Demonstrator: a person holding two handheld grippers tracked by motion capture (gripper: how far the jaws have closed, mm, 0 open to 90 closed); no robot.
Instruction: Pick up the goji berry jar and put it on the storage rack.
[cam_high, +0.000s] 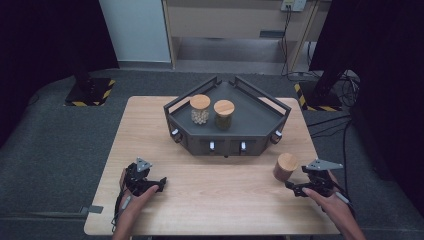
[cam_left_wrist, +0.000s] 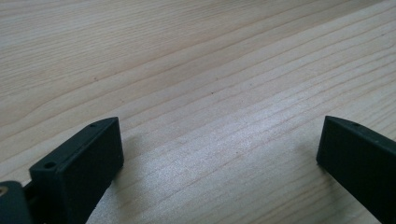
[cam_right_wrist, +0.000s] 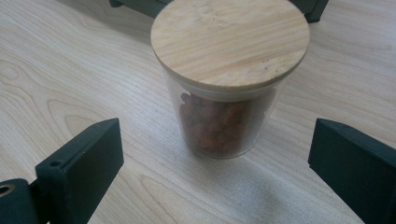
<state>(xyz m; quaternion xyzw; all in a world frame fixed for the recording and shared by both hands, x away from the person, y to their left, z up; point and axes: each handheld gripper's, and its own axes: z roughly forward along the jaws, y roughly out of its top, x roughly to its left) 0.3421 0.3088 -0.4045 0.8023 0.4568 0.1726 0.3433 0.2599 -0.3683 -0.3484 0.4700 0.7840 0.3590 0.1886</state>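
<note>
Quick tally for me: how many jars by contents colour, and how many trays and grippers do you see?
Jars with reddish-brown contents: 1, on the table ahead of the right gripper
Jars with pale contents: 1, on the tray
Jars with dark olive contents: 1, on the tray
Dark grey trays: 1
Grippers: 2, the other being the left gripper
Total: 6
</note>
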